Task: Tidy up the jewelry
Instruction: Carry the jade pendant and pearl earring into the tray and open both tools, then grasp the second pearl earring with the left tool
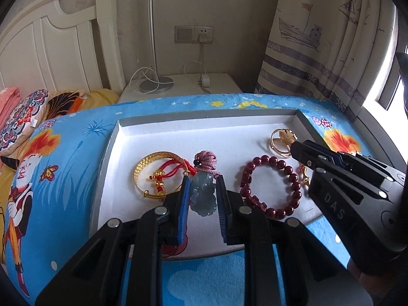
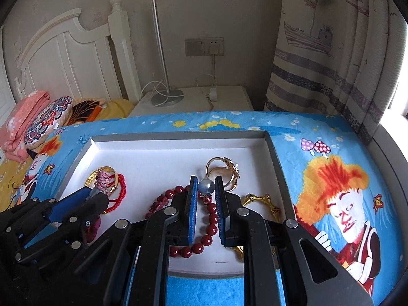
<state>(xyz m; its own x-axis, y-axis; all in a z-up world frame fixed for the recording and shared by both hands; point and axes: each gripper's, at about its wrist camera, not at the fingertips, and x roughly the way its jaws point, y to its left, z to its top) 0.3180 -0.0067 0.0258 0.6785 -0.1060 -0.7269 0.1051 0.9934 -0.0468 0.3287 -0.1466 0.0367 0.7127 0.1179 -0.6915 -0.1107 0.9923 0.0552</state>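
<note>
A shallow white tray with a grey rim lies on the blue cartoon bedspread. In it are a gold bangle with red cord, a pale jade pendant on a pink knotted cord, a dark red bead bracelet and gold rings. My left gripper straddles the jade pendant with its jaws around it, a small gap on each side. My right gripper holds a grey pearl piece between its pads above the red bead bracelet. A gold bamboo-style bangle lies to its right.
A white nightstand with a silver lamp and a charger cable stands behind the bed. Cushions lie at the left by the white headboard. A ship-print curtain hangs at the right by the window.
</note>
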